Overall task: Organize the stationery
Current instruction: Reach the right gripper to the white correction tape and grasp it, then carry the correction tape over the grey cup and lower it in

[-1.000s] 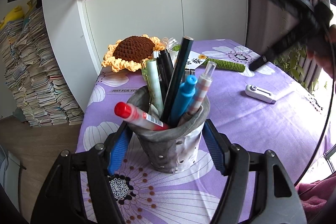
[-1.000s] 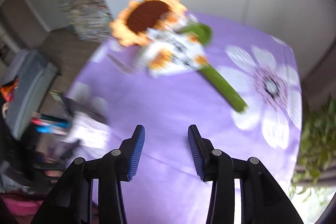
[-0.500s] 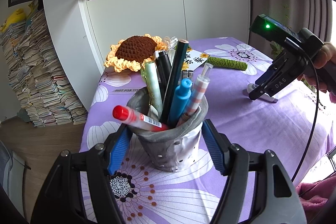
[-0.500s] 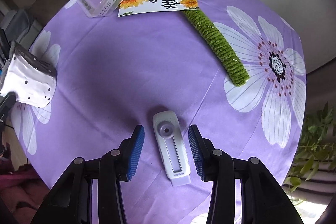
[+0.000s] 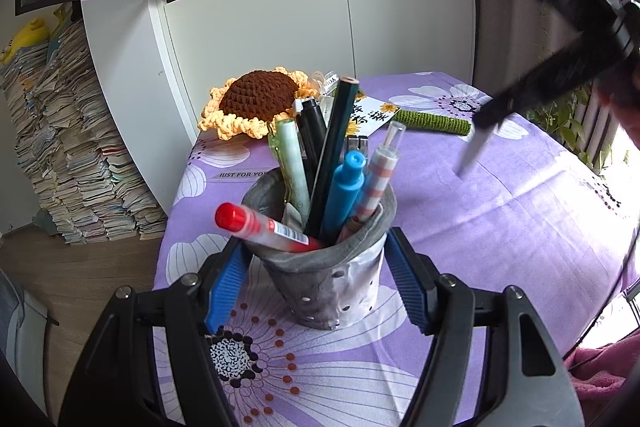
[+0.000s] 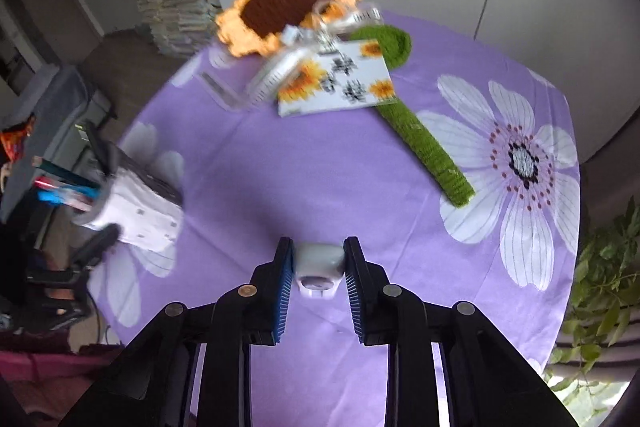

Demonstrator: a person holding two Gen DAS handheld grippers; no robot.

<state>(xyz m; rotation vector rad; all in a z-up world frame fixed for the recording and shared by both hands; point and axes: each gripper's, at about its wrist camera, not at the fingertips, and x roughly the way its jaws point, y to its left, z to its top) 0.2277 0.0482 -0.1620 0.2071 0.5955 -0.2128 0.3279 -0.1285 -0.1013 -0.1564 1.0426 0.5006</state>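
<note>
Left gripper (image 5: 316,279): level-low, clamped on grey pen holder (image 5: 320,267). Right gripper (image 6: 318,263): pitched steeply down, jaws just closed onto white correction tape (image 6: 319,261); crochet sunflower (image 6: 288,7) at 12 o'clock.

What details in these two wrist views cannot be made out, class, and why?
- White correction tape, right wrist view: lower part hidden between the blue pads.
- Right gripper, left wrist view: motion-blurred.
- Pen holder interior: hidden by pens.
- Card writing: blurred.
</note>
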